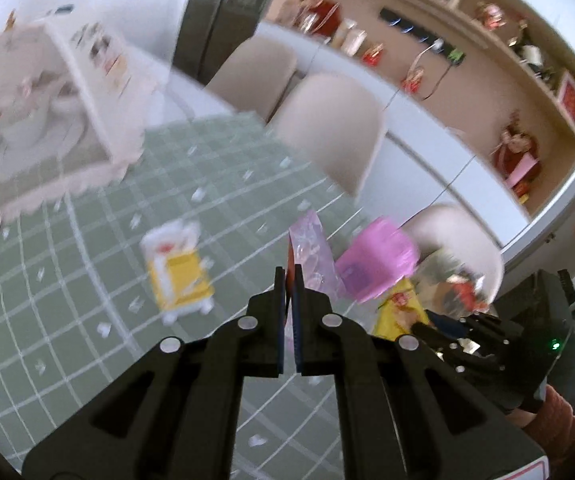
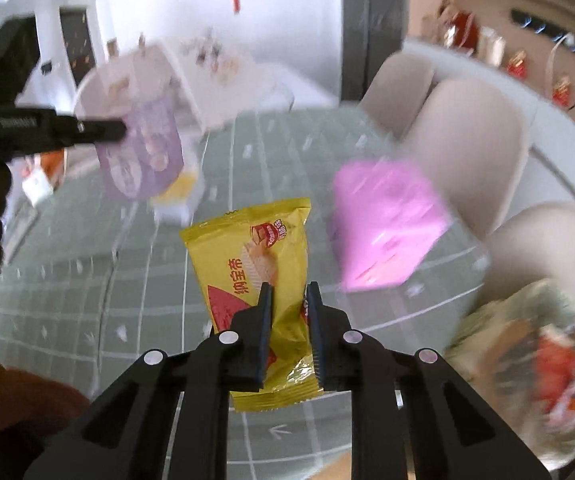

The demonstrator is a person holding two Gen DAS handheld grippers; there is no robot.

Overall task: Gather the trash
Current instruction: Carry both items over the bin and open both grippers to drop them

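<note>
Your right claw pinches a yellow snack wrapper by its lower half, lifted off the green checked desk, so it hangs free for carrying. Your left claw is pressed together on a thin purple wrapper, gripped at its edge, likely because the film gives no other hold. A yellow-and-white packet lies uncollected on the desk, and the pink-lined bin stands near, probably the drop point.

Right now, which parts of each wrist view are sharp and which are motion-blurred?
Left wrist view: left gripper sharp, table and pink bag smeared. Right wrist view: right gripper and its yellow wrapper sharp, background streaked.
</note>
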